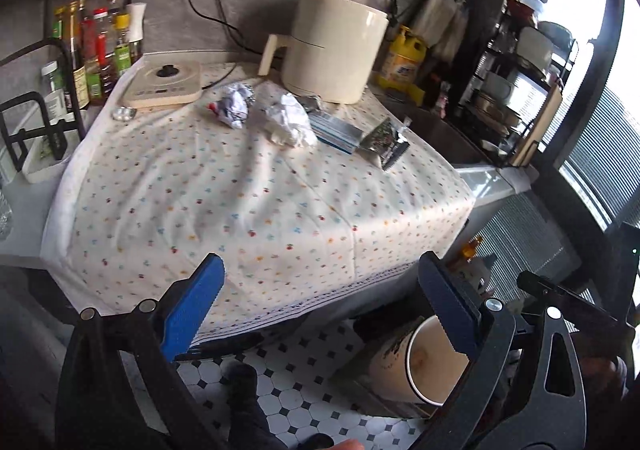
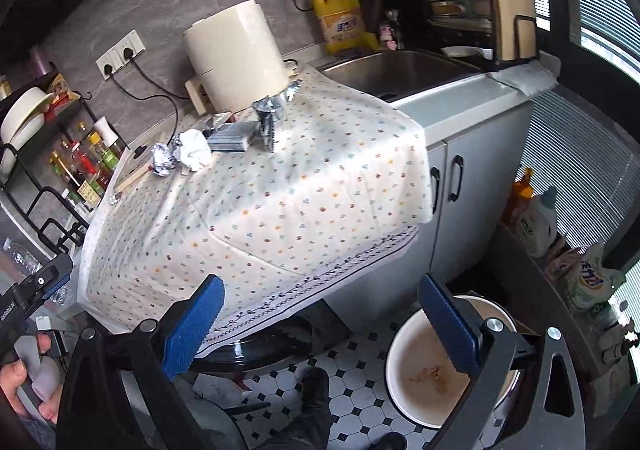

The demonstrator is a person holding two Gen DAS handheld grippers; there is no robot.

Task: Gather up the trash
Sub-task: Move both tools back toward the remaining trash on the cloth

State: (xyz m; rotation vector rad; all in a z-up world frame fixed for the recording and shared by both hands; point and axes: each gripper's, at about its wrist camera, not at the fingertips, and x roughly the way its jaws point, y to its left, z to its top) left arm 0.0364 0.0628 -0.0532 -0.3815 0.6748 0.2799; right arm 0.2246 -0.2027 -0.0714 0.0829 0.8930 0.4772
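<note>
Trash was shown lying at the far side of the cloth-covered counter [image 1: 260,202]: a crumpled white paper [image 1: 290,121], a crumpled printed wrapper [image 1: 232,106], a flat striped packet [image 1: 336,130] and a torn foil sachet [image 1: 386,142], all grouped near the cream appliance [image 1: 332,46]. An enamel basin [image 2: 436,366] was seen on the tiled floor [image 2: 352,366] below the counter edge; only brownish staining was visible inside it. The left tongs [image 1: 320,310] and the right tongs [image 2: 324,322] were held spread wide, gripping and touching nothing, short of the counter. The label on the yellow jug [image 2: 342,24] could not be read.
</note>
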